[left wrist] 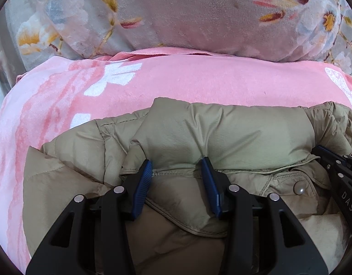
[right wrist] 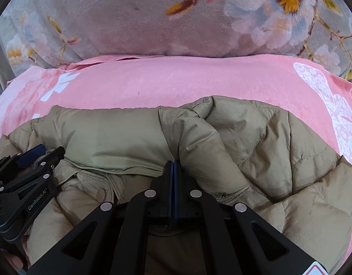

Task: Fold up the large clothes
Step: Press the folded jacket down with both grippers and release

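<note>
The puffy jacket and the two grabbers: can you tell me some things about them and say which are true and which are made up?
1. The jacket is tan. True.
2. The jacket lies on a green blanket. False: the blanket is pink.
3. The left gripper is open. True.
4. The right gripper is wide open. False: its jaws are pressed together.
5. A flowery grey cushion sits behind the pink blanket. True.

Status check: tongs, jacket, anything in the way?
Left tongs open, astride a jacket fold. Right tongs shut, at the jacket; grip unclear. Jacket bunched on pink blanket. Nothing in the way.
</note>
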A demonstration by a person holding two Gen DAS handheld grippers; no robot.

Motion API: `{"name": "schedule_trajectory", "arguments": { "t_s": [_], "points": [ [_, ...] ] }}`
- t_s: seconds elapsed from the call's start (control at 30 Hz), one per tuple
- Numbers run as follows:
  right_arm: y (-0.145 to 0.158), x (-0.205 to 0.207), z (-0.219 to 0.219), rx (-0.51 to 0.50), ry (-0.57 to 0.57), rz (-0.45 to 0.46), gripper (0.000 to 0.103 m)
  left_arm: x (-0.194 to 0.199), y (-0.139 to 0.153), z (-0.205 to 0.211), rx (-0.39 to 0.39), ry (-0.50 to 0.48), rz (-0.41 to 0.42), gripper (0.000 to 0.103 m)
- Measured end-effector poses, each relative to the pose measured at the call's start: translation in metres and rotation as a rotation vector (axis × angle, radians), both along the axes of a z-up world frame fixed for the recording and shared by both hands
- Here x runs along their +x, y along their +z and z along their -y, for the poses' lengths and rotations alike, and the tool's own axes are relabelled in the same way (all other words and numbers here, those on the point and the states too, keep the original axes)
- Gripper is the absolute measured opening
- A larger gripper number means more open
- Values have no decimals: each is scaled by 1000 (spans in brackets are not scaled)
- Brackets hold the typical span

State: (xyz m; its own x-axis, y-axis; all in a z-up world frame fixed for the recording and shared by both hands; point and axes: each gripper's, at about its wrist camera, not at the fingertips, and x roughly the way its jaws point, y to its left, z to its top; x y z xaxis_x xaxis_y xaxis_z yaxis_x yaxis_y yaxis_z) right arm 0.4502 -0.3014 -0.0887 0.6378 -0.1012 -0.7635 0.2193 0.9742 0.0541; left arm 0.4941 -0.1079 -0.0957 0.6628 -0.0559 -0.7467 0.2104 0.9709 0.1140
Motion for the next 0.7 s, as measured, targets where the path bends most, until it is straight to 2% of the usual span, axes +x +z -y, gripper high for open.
{"name": "schedule_trajectory", "arguments": {
  "t_s": [0.7],
  "points": [
    [-1, 2, -1, -23, -1, -9, 0, -2, -3, 7, 70, -3, 20, 43]
  ]
}}
